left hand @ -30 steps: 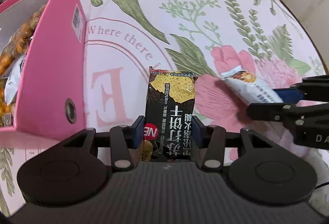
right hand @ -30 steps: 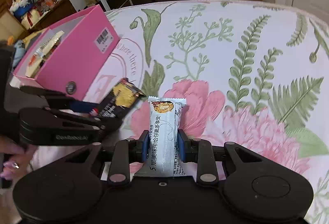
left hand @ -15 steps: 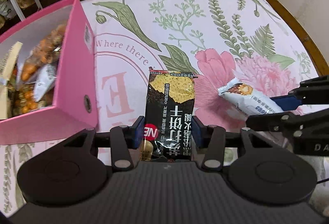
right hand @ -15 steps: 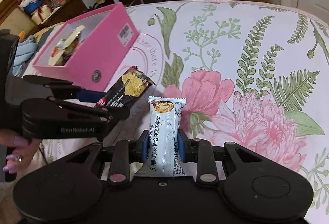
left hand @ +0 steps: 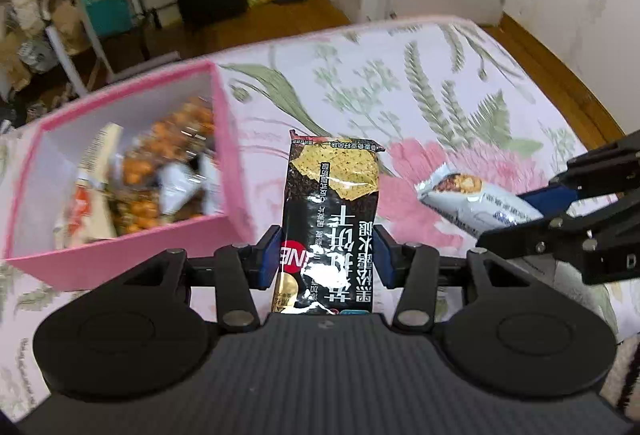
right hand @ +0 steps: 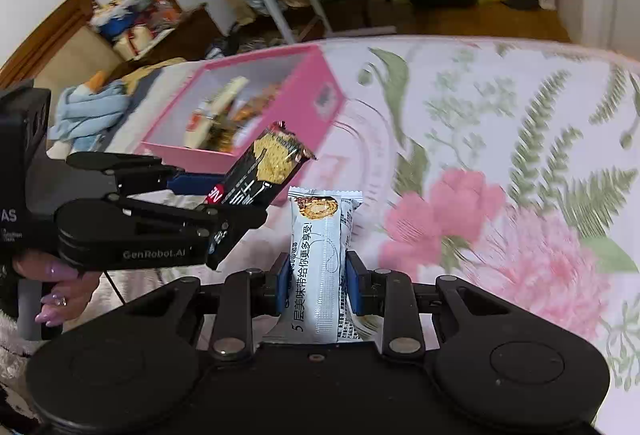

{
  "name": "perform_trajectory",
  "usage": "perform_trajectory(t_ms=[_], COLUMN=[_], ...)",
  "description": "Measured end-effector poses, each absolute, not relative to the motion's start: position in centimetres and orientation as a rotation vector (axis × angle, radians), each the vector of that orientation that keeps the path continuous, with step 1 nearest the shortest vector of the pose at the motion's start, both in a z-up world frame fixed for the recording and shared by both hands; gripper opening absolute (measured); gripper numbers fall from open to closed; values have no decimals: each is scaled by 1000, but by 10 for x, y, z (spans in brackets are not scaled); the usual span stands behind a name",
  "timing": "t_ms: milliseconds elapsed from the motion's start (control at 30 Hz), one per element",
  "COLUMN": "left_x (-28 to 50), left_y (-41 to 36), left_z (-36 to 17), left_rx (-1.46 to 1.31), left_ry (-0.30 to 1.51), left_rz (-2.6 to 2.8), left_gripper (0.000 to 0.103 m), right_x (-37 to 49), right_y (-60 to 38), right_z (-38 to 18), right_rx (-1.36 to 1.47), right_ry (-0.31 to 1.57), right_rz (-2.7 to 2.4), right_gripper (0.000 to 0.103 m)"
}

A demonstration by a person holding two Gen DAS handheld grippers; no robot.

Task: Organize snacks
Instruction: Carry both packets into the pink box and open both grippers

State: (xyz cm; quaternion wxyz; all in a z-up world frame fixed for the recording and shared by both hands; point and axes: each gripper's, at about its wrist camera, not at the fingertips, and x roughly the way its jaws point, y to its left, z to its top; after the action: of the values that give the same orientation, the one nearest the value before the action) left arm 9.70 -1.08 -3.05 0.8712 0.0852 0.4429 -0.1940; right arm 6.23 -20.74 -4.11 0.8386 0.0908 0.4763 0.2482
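Left wrist view: the left gripper [left hand: 328, 255] is sitting at the lower middle of the frame, its blue pads [left hand: 269, 255] pressing on both long sides of a black cracker packet [left hand: 330, 219].
Black cracker packet: flat, long and rectangular, made of shiny film with a crimped top edge; it is showing a yellow cracker picture, white characters and a red round mark near the pads. It is standing up from the jaws toward the frame centre, above the cloth.
Right wrist view: the right gripper [right hand: 318, 285] is sitting at the lower middle, its blue pads [right hand: 283, 285] clamped tight on a white wafer bar [right hand: 322, 263].
White wafer bar: narrow, pillow-shaped glossy wrapper with crimped ends, a brown-and-cream wafer picture at the top and dark printed characters along its length. In the left wrist view it is showing at the right edge [left hand: 476, 201], held by the other tool's dark fingers.
Pink box [left hand: 230, 139]: rectangular, with stiff smooth pink walls and a pale inside; it is lying open at the left of the frame, holding orange snack pieces and white packets, blurred.
Cloth [left hand: 440, 95]: soft and matte, white with green ferns and pink flowers, covering the surface under both tools.
Person's hand [right hand: 52, 287]: at the lower left of the right wrist view, fingers with glossy lilac nails wrapping the left tool's handle.
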Motion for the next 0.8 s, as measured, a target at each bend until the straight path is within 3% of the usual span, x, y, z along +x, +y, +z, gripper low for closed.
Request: perform_trajectory(t_ms=[367,800], left_x=[120,199], left_y=[90,133], left_z=[5,-33], left_rx=[-34,-230], left_ry=[839,830], left_rz=[-195,-54], left_gripper=[46,46], right_x=[97,183], right_y=[-118,-49], right_z=[-11,-54], right_rx=[-16,-50], right_ry=[847,756], right_rz=[671,597], right_gripper=[33,33])
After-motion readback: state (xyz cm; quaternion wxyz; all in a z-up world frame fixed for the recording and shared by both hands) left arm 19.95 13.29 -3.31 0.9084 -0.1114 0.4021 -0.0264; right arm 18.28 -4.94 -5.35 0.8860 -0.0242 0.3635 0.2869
